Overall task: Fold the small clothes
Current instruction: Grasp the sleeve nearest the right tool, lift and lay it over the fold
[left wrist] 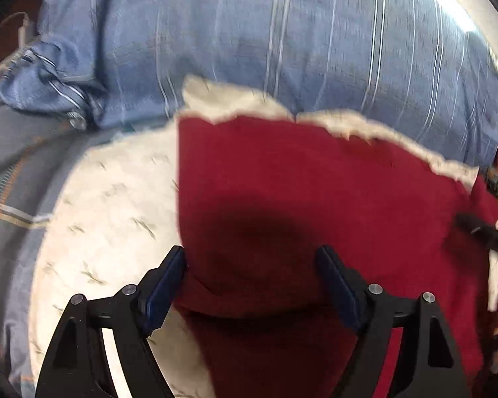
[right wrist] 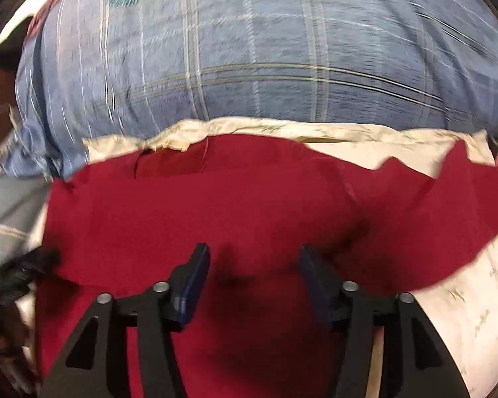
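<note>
1. Hovering nearest the lens in the left wrist view: the left gripper, jaws standing apart over the red garment, pads pressing on nothing, cloth lying slack between them.
2. Hanging likewise over the same red garment in the right wrist view: the right gripper, jaws parted, no fold pinched between the pads.
3. Lying spread on a cream patterned cloth, with that cloth showing beyond the garment's far edge and at both its sides; resting past the garment's far edge, a blue plaid bedcover.
4. Showing a folded-over straight edge on the garment's left side in the left wrist view, and a flap reaching out toward its right side in the right wrist view, possibly a sleeve.
5. Judging the handling: looking light, soft and limp, likely sagging and bunching once lifted, not slippery, not fragile; blurring hides the weave.
6. Judging where to take hold: pinching thin hems or corners at the garment's near edge, one gripper toward each side, catching the red layer alone and leaving the cream cloth beneath untouched.
</note>
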A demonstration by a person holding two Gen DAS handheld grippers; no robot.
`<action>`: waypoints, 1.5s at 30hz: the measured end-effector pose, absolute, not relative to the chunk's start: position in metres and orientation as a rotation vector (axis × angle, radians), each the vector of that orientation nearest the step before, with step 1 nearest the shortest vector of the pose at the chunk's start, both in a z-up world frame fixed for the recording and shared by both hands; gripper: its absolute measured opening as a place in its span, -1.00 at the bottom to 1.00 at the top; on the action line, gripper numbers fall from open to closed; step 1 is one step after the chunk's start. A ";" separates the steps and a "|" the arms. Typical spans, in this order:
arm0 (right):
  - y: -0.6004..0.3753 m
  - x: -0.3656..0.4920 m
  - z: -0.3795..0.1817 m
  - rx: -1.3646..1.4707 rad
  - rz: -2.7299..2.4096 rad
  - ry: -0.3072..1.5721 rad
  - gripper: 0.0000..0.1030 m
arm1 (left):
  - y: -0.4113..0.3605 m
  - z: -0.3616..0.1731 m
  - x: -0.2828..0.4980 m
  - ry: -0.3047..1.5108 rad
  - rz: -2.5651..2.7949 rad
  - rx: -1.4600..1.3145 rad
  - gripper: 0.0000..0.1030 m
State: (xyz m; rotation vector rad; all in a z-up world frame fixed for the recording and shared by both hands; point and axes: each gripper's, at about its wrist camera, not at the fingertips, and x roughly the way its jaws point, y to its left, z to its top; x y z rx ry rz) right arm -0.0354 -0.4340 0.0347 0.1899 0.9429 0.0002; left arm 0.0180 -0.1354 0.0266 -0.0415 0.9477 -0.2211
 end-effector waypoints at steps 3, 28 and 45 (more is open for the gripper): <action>-0.466 -0.056 0.049 0.209 -0.056 0.904 0.19 | -0.137 0.026 0.018 0.939 -0.206 -0.026 0.58; -0.746 -0.050 0.011 0.689 -0.505 0.757 -0.87 | -0.128 0.048 0.013 0.823 -0.186 -0.060 0.58; -0.442 -0.033 0.151 0.244 0.293 0.654 -0.87 | -0.102 0.069 -0.002 0.757 -0.183 -0.170 0.58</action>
